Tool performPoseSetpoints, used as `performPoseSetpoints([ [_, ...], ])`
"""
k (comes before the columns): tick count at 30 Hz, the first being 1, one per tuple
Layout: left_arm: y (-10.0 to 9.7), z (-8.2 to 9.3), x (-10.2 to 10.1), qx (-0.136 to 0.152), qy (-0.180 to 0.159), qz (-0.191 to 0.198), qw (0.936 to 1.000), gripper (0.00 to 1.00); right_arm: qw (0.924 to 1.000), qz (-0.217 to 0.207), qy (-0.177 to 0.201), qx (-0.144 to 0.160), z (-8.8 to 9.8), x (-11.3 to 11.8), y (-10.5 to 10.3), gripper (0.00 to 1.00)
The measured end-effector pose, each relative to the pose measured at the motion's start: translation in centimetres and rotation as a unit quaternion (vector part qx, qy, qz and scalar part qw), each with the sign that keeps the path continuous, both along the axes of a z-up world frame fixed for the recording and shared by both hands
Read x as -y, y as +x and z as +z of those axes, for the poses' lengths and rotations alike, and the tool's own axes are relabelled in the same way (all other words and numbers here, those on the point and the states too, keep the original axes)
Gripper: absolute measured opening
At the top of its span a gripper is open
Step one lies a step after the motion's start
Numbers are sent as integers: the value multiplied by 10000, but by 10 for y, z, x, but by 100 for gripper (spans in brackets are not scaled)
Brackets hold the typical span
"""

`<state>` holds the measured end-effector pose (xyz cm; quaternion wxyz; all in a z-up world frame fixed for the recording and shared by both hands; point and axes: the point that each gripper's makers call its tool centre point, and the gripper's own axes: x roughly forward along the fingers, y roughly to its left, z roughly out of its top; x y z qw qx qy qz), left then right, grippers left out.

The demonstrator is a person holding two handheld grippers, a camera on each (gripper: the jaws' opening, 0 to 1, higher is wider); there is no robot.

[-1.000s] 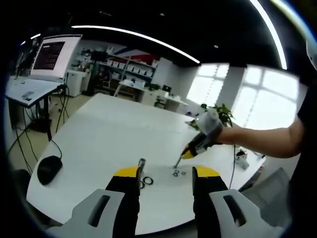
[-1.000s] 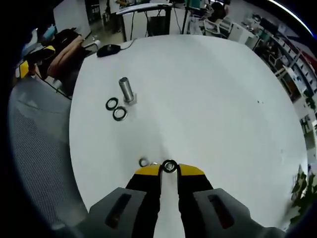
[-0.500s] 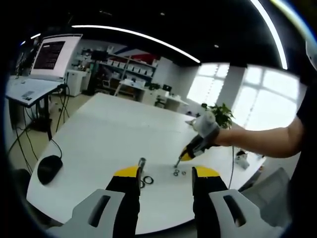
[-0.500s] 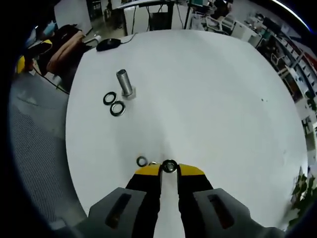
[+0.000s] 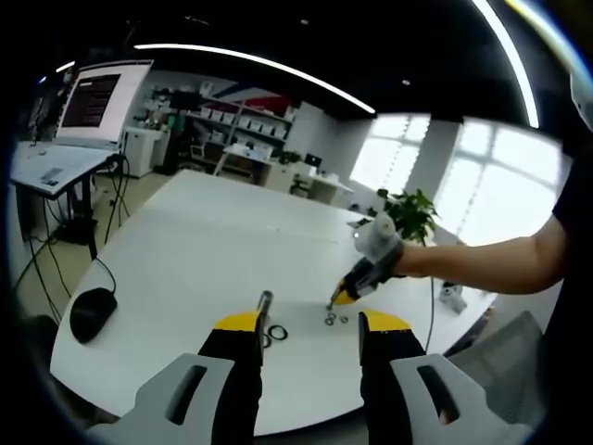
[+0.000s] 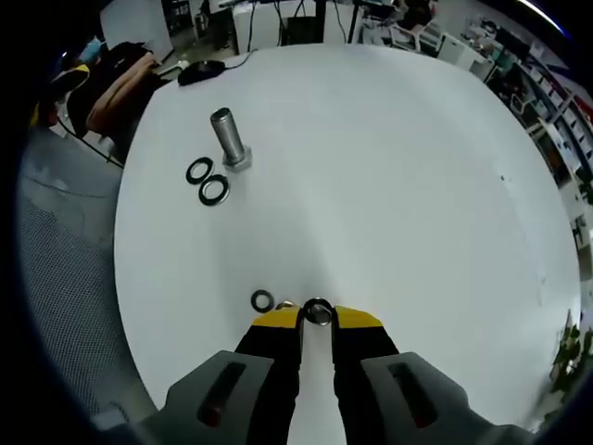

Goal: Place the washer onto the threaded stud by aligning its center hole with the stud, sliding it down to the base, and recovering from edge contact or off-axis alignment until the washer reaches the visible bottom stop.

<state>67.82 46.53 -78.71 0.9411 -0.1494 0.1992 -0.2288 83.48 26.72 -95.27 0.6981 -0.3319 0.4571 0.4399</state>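
White table [image 6: 389, 176] carries stud [image 6: 226, 137], washers [image 6: 206, 182], mouse [image 5: 91, 314].

An open-plan office or lab is indicated by a white table [image 5: 185, 250], a monitor [image 5: 97, 102], stocked shelves [image 5: 218, 139], ceiling strip lights [image 5: 250, 65] and large windows [image 5: 463, 176].

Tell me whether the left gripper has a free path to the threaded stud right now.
Probably yes. The left gripper is open and empty, and the stud stands upright just past its left jaw on bare table. The right gripper works off to the other side.
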Motion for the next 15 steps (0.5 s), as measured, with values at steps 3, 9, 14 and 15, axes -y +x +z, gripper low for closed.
performPoseSetpoints([
  [3, 0, -1, 0, -19, 5, 0, 10000, 39, 10000, 27, -28, -12, -4, 0, -1, 13],
  [9, 0, -1, -1, -28, 1, 18, 10000, 39, 10000, 19, -57, -33, -10, 0, -1, 13],
  [14, 0, -1, -1, -30, 12, 21, 10000, 39, 9999, 36, -82, -50, -13, 0, -2, 13],
  [15, 0, -1, -1, -31, 8, 23, 10000, 39, 10000, 35, -73, -58, -13, 0, -2, 13],
])
